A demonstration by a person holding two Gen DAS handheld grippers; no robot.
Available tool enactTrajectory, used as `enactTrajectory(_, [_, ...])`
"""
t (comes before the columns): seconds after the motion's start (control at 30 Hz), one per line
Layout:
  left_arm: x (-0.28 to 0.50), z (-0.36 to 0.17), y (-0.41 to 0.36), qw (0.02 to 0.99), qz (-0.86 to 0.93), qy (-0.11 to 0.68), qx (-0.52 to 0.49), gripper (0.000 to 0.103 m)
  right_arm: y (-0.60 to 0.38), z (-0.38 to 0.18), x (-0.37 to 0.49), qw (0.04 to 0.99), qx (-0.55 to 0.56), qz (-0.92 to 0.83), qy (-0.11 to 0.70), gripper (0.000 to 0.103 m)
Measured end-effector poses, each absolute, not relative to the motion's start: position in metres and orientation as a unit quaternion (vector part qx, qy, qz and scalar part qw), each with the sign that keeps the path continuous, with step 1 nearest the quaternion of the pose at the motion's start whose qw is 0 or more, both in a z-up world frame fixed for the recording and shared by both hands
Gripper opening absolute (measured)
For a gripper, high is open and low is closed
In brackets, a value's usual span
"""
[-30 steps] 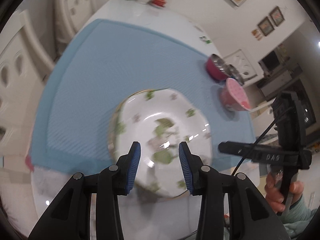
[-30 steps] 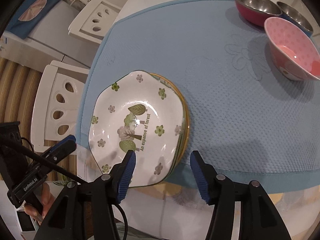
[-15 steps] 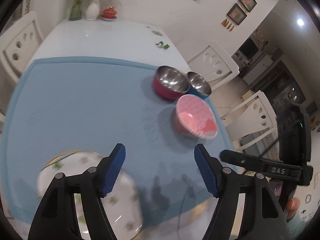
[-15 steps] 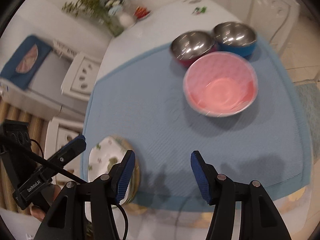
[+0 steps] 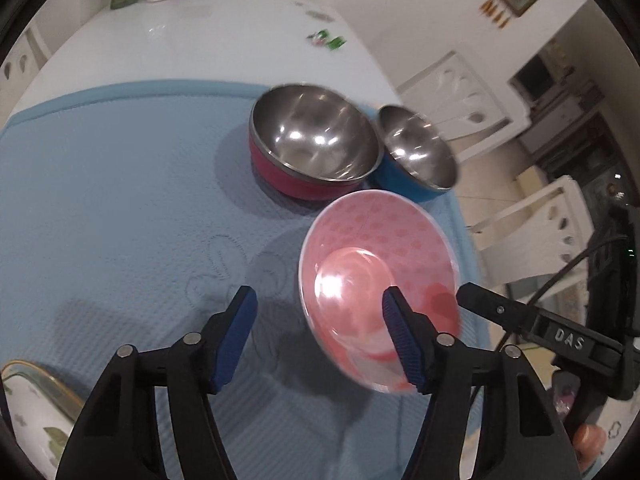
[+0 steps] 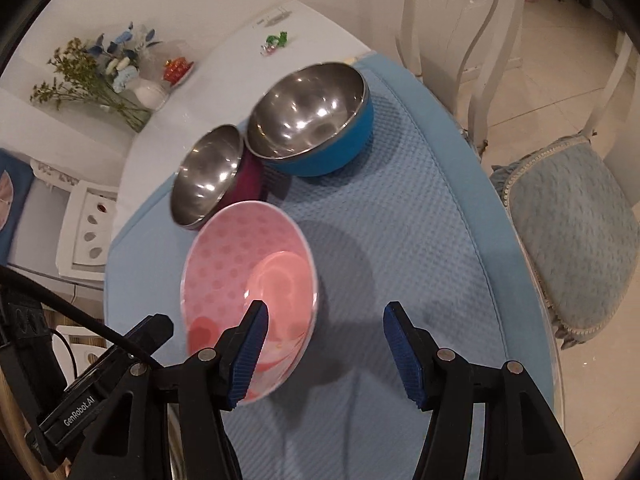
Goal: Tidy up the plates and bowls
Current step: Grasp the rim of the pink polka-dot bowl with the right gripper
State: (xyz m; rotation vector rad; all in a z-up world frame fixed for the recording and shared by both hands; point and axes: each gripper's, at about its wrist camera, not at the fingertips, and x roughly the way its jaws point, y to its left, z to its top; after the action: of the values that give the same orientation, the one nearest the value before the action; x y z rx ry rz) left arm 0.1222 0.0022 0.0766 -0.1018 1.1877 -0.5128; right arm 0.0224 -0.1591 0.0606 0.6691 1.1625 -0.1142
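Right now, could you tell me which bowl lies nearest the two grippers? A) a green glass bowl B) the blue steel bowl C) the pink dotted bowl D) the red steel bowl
C: the pink bowl sits just ahead of both open grippers, left and right, while the red bowl and blue bowl stand behind it on the mat.

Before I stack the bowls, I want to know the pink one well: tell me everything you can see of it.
The pink bowl is round and wide, with a flared wall, a thin pale rim, faint darker pink dots inside and a red shape near the bottom. It looks glossy, like plastic or glazed ware, and empty. It stands upright on the blue mat, just in front of the two steel-lined bowls. Neither hand-held gripper grips it.
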Motion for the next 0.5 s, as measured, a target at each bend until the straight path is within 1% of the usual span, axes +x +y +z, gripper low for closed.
enactTrajectory(0.03, [0.124,0.071,0.002,0.797,-0.23,0.556,-0.049,0.056,-0.159,0.056,0.027,0.782,0.304,-0.049,0.542,0.058])
enactTrajectory(0.13, [0.131,0.055,0.001,0.794,-0.201,0.571,-0.067,0.053,-0.156,0.045,0.04,0.786,0.274,-0.04,0.553,0.058])
enactTrajectory(0.17, [0.132,0.051,0.001,0.791,-0.198,0.575,-0.073,0.047,-0.154,0.042,0.043,0.787,0.266,-0.036,0.555,0.057])
enactTrajectory(0.2, [0.134,0.047,0.0,0.787,-0.196,0.579,-0.078,0.042,-0.151,0.039,0.044,0.788,0.258,-0.031,0.558,0.054])
enactTrajectory(0.27, [0.134,0.038,-0.002,0.782,-0.192,0.587,-0.084,0.038,-0.147,0.033,0.048,0.787,0.251,-0.022,0.563,0.049])
enactTrajectory(0.33, [0.132,0.033,-0.003,0.781,-0.19,0.59,-0.083,0.031,-0.143,0.029,0.051,0.786,0.245,-0.016,0.567,0.038])
enactTrajectory(0.37, [0.131,0.031,-0.005,0.78,-0.189,0.591,-0.081,0.025,-0.143,0.028,0.052,0.787,0.242,-0.013,0.567,0.037])
enactTrajectory(0.4, [0.13,0.029,-0.006,0.78,-0.187,0.591,-0.08,0.019,-0.142,0.027,0.053,0.789,0.238,-0.009,0.567,0.033])
enactTrajectory(0.47, [0.127,0.026,-0.009,0.78,-0.187,0.592,-0.08,0.013,-0.14,0.025,0.052,0.791,0.23,0.0,0.567,0.028])
enactTrajectory(0.5, [0.125,0.027,-0.009,0.78,-0.187,0.592,-0.08,0.013,-0.14,0.025,0.052,0.792,0.228,0.006,0.567,0.026])
